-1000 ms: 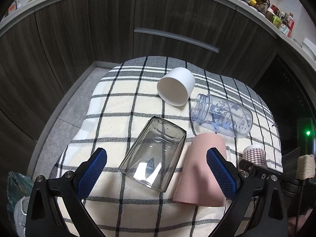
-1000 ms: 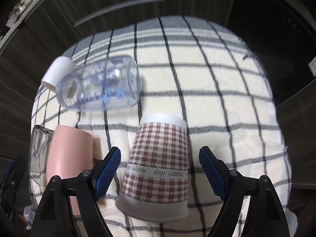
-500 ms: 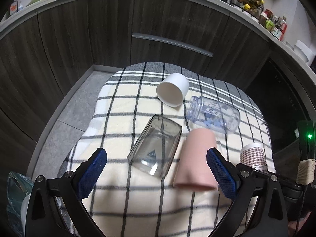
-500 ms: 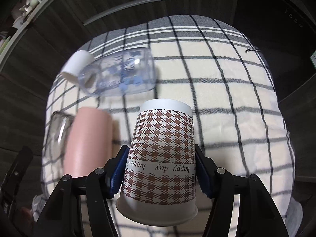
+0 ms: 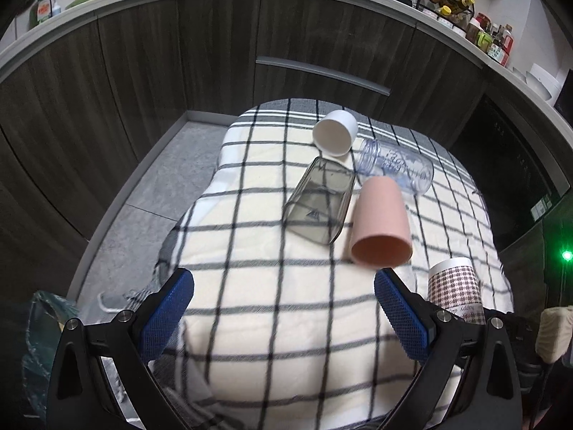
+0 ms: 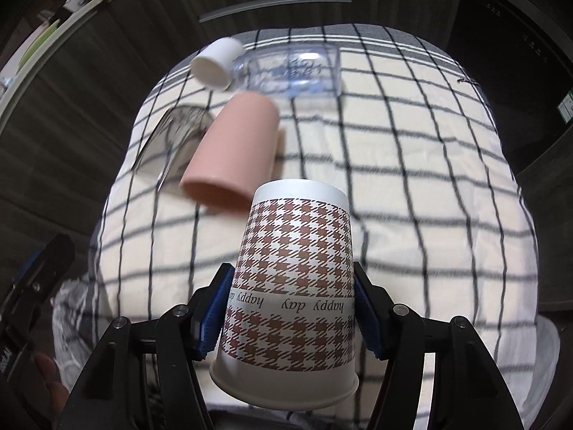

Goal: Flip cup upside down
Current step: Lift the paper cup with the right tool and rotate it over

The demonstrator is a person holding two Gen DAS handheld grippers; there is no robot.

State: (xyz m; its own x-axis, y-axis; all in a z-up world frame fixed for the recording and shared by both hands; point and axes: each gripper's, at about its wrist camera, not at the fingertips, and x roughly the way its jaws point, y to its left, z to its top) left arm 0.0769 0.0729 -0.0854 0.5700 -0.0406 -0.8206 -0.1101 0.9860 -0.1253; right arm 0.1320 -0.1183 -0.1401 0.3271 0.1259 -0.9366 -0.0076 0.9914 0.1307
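Note:
A houndstooth paper cup [image 6: 292,283] marked "happy day" is clamped between the blue pads of my right gripper [image 6: 290,317], base pointing away, rim toward the camera, lifted above the checked cloth [image 6: 412,186]. The cup also shows in the left wrist view [image 5: 454,292] at the lower right. My left gripper [image 5: 284,313] is open and empty above the near part of the cloth. A pink cup [image 5: 381,224], a smoky glass tumbler [image 5: 318,200], a white cup [image 5: 335,132] and a clear bottle [image 5: 395,170] all lie on their sides.
The cloth [image 5: 250,251] covers a small raised surface. Dark wood cabinets [image 5: 215,53] curve behind it, with grey floor [image 5: 157,179] to the left and a dark appliance [image 5: 508,150] to the right. A green bag [image 5: 39,340] lies at the lower left.
My right gripper closed on the houndstooth cup and lifted it off the cloth. My left gripper pulled back and up, away from the tumbler and pink cup.

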